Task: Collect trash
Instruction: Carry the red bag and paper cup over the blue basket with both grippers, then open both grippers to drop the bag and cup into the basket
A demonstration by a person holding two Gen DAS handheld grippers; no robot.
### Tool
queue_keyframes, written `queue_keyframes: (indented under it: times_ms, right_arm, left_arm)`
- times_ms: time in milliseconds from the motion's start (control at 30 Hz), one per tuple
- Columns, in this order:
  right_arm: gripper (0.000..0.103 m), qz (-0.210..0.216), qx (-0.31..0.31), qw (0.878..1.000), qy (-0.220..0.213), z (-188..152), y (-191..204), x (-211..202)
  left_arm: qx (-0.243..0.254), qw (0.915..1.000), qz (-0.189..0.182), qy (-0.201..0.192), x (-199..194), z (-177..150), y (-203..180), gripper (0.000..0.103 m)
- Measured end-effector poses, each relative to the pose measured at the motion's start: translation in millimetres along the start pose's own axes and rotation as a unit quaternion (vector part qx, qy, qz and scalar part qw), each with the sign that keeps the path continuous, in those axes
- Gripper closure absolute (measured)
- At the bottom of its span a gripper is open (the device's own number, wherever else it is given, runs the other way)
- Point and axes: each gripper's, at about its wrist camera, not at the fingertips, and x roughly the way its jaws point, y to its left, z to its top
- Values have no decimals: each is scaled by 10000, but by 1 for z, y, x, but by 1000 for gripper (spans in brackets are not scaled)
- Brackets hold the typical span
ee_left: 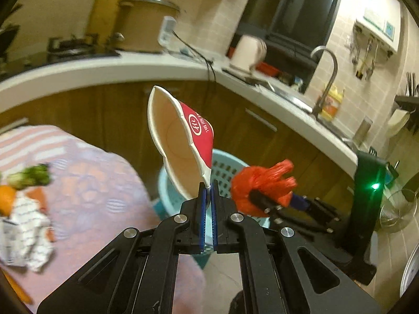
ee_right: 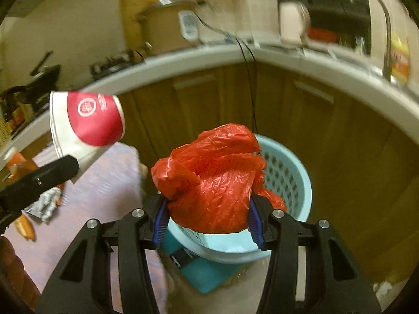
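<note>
My left gripper (ee_left: pixel 208 187) is shut on the rim of a squashed red-and-white paper cup (ee_left: pixel 183 141), which stands up above its fingers. The same cup (ee_right: pixel 86 120) shows at the left of the right wrist view, pinched by the left gripper (ee_right: pixel 74 167). My right gripper (ee_right: pixel 208 209) is shut on a crumpled red plastic bag (ee_right: pixel 212 175); the bag (ee_left: pixel 259 185) also appears right of the cup in the left wrist view. A light blue perforated waste basket (ee_right: pixel 288 172) stands on the floor below and behind the bag, and the basket (ee_left: pixel 227 167) sits behind the cup.
A table with a pink patterned cloth (ee_left: pixel 86 172) lies to the left, carrying broccoli (ee_left: pixel 31 176), a striped wrapper (ee_left: pixel 26 225) and orange food. Wooden cabinets (ee_right: pixel 327 144) under a white counter (ee_left: pixel 131 65) curve behind the basket. A faucet (ee_left: pixel 327 78) and a kettle (ee_left: pixel 248 52) stand on the counter.
</note>
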Motion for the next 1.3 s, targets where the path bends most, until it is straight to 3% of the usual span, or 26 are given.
queue_keyframes:
  times_ms: [200,500,533,567,633,700,1067,1300]
  right_arm:
    - [55,-17,286,9988,387,-9,-23,28]
    - [51,4,359,9975,604,-7,-29,45]
    - [48,40,373,9973,638,-7,-29,46]
    - [46,44,377,9972,648,-6,-27,47]
    - [45,31,365,9972,659,-6,-26,47]
    - [44,17,368,9972,653,-6,-26,47]
    - [44,38,291,9984,492,1,-16,28]
    - [44,278,-1,9993,238,7,21,1]
  left_arm:
    - [-155,9982,-224,536,53,-6,0,102]
    - [-239,9940,-375,997,91,-8,1,101]
    - [-241,9938,-345,1032,92,-8,1,96]
    - [-256,9935,-309,1063,94,-9,3,84]
    - [-267,9940,-235,1031,92,-10,5,71]
    - [-274,9943,-185,1013,91,-10,8,65]
    - [-377,9966,-98,732,55,-8,18,65]
    - [-608,9976,49,313,2,-11,38,65]
